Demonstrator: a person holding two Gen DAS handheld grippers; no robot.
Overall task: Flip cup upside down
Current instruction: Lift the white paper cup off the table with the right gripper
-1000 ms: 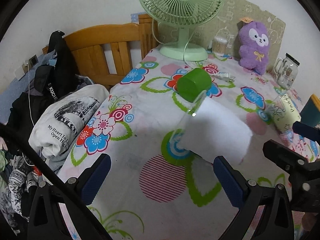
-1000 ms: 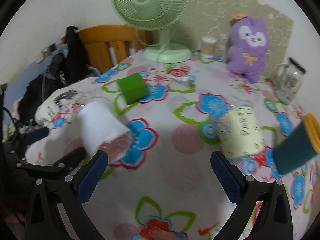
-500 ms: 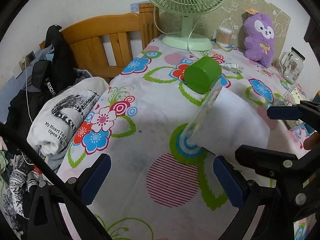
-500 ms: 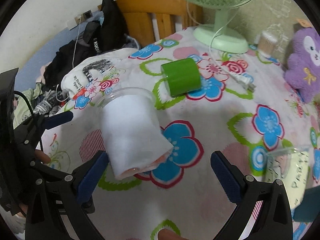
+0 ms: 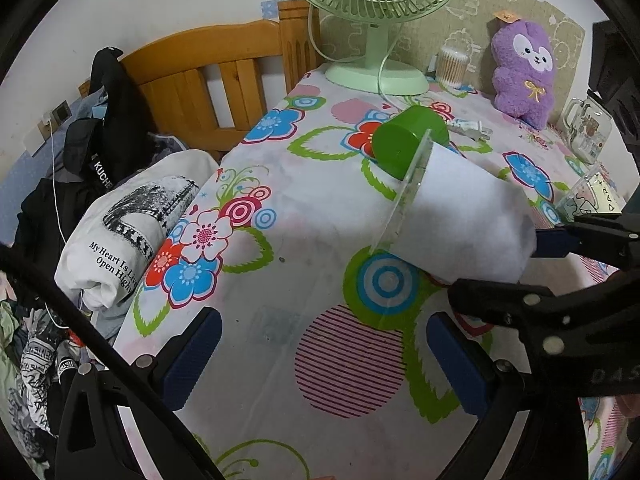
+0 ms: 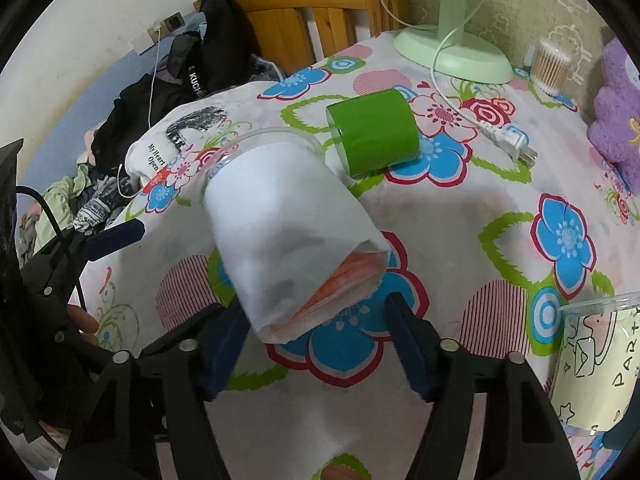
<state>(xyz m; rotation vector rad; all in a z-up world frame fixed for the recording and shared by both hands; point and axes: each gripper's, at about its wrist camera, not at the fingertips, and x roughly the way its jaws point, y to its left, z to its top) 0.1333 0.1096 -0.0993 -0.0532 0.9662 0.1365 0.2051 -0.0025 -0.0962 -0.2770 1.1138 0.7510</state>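
A clear plastic cup with a white paper sleeve (image 6: 288,228) lies on its side on the flowered tablecloth (image 6: 460,240), its rim toward the far left. It also shows in the left wrist view (image 5: 460,216). My right gripper (image 6: 316,344) is open, with its blue pads on either side of the cup's base end; whether they touch it I cannot tell. It shows from the side in the left wrist view (image 5: 532,264). My left gripper (image 5: 324,360) is open and empty, in front of the cup.
A green cup (image 6: 376,132) lies on its side just behind the white cup. A printed clear cup (image 6: 592,360) lies at the right. A green fan (image 5: 376,8), cotton-swab jar (image 5: 452,66), purple plush (image 5: 524,68), glass mug (image 5: 588,128) and plug (image 6: 508,140) are at the back. Clothes (image 5: 120,216) hang off the table's left edge.
My right gripper has swung left and come down over the white cup, so its pads now straddle the cup's base. My left gripper has moved a little closer.
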